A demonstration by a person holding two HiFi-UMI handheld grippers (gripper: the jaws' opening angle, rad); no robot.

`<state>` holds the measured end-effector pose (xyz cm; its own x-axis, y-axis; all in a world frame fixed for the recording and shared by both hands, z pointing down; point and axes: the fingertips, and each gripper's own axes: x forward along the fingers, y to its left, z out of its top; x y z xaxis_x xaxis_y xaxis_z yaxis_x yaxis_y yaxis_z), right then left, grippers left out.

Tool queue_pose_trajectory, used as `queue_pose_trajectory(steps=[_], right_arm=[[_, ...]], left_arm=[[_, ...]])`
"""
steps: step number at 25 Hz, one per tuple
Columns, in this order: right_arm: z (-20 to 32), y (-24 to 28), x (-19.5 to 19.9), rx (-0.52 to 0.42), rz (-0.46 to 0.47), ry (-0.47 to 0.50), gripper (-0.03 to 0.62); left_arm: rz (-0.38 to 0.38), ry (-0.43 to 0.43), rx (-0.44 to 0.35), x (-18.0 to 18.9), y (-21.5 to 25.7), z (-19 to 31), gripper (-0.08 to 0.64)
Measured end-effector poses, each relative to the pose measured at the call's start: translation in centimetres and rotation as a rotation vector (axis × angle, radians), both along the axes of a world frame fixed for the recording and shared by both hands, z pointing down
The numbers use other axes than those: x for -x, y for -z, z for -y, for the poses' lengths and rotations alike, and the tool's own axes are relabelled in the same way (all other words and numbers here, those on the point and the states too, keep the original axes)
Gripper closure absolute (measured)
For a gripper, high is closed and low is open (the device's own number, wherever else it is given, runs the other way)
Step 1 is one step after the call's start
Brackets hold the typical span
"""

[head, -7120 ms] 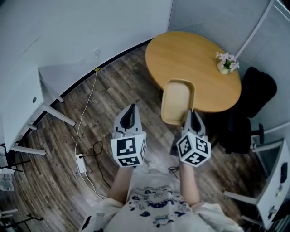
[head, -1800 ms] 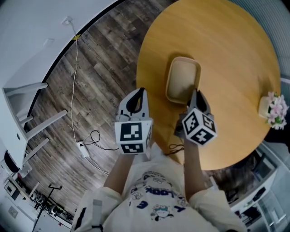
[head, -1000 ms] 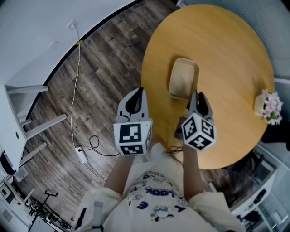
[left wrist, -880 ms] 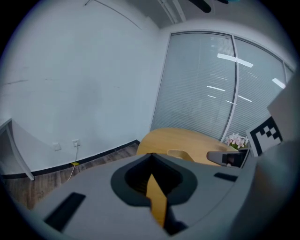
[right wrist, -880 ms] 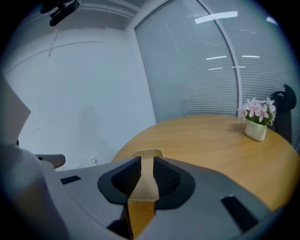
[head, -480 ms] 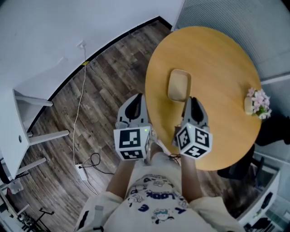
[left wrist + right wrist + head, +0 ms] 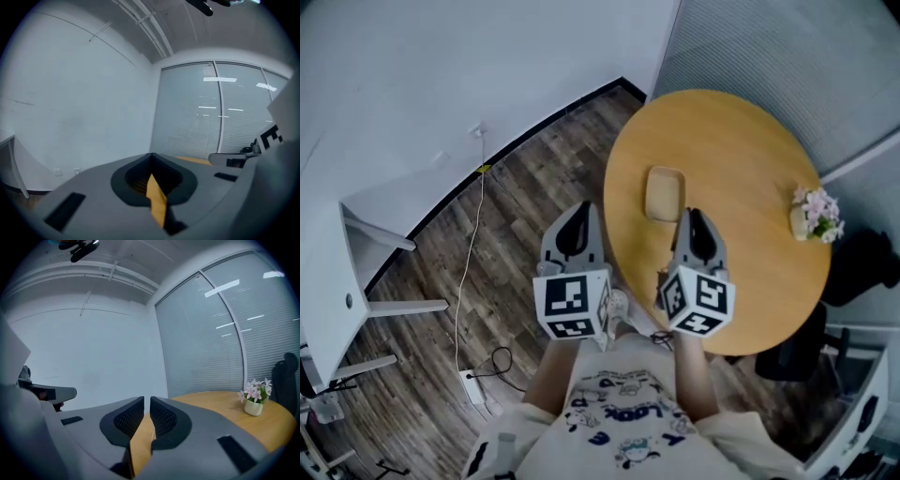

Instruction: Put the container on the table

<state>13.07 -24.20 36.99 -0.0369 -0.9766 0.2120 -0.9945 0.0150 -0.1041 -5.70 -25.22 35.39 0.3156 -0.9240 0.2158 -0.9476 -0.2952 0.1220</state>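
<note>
The container (image 7: 664,194) lay on the round surface (image 7: 741,141) at the frame's centre, touched by neither gripper. Just below it, the right gripper (image 7: 691,223) was empty, fingers (image 7: 164,418) a slit apart. The left gripper (image 7: 578,220), over the floor (image 7: 516,197), had its fingers (image 7: 119,183) together.

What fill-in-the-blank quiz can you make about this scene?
The beige container sits on the round ____ table. The small pot near the table's right edge holds ____ flowers. The hand-held gripper nearer the container is the ____ one.
Missing words: wooden; pink; right.
</note>
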Motion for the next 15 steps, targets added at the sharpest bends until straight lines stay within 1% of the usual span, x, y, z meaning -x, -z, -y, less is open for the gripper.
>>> queue_pose_trajectory(steps=[4,9,15], right_arm=[[-0.9,2.0,0.9,-0.046,-0.015,0.008,0.554],[-1.6,3.4,0.9,-0.085,-0.024,0.010,0.555],[-1.8,4.6,1.2,-0.111,-0.035,0.014,0.557]], left_arm=[[-0.011,-0.001,-0.034,0.7,1.6,-0.7,0.557],[-0.028,-0.016,-0.068,0.1,3.0,-1.3,0.557],[-0.020,-0.020,-0.105,0.2,4.3,-1.5,0.557]])
